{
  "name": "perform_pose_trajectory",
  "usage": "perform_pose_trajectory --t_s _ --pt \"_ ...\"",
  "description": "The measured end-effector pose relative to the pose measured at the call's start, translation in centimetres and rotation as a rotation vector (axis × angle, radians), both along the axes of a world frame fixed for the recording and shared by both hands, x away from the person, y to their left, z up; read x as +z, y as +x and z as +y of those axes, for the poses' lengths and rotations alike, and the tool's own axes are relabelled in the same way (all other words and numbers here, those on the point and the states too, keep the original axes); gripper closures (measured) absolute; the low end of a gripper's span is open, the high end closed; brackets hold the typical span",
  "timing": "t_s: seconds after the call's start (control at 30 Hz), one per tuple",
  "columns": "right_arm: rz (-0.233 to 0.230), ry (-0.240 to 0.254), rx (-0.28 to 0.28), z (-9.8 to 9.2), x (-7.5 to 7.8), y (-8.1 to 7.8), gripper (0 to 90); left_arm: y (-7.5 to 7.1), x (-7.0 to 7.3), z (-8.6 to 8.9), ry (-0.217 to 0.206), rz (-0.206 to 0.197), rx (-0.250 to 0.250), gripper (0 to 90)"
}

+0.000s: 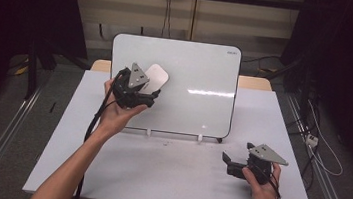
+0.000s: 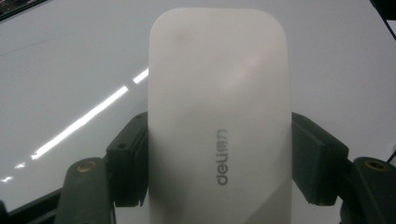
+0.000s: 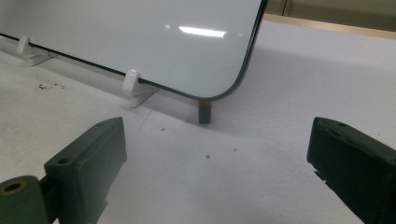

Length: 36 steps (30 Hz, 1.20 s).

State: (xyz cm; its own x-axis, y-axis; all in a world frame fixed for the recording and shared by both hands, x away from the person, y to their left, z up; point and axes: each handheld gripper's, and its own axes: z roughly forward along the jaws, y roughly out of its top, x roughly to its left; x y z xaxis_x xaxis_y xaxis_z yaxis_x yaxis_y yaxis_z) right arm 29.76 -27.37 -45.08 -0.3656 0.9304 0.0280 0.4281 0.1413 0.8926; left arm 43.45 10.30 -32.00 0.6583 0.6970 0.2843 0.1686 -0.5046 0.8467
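The left gripper (image 1: 146, 87) was clamped on a white eraser (image 2: 219, 116), its pads pressing both long sides. The eraser jutted out ahead of the jaws and lay against the whiteboard (image 1: 199, 107), at the board's upper left part. The right gripper (image 1: 230, 161) rested on the table (image 1: 166, 174), jaws spread apart with nothing between them, near the board's lower right corner.

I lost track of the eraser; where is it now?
In the high view the white eraser sits at the whiteboard's upper left, clamped in the left gripper; the left gripper view shows both pads on its sides.
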Motion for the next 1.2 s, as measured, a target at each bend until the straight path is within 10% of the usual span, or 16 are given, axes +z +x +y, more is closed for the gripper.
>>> perform_pose_trajectory --t_s 1.2 --pt "0.002 0.015 -0.005 -0.3 0.0 -0.1 4.4 -2.9 -2.1 6.0 -0.002 0.02 0.127 31.0"
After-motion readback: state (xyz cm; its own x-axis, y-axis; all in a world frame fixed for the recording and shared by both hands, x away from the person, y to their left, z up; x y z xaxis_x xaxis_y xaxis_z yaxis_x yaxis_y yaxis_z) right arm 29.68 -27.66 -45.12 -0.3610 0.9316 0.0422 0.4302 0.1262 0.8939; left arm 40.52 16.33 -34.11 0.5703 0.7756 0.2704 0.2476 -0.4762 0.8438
